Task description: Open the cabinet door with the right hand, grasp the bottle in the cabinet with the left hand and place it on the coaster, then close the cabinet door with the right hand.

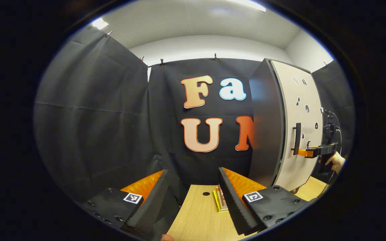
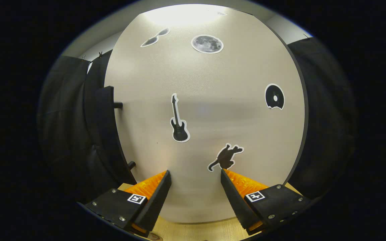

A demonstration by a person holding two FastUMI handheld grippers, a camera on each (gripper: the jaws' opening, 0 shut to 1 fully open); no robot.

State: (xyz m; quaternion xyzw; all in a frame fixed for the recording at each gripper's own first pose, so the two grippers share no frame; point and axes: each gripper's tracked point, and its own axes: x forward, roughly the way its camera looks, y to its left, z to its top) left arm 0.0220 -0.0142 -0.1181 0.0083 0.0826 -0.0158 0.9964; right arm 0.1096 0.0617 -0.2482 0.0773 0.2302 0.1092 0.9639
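the left gripper point(image 1: 194, 187) hangs wide apart over the wooden table point(image 1: 196, 217), with the coaster point(image 1: 220, 200) at 1 o'clock just past its fingertips. the right gripper point(image 2: 195, 187) is also spread wide, facing the closed cabinet door point(image 2: 209, 110), whose handle point(image 2: 104, 127) sits at 10 o'clock.
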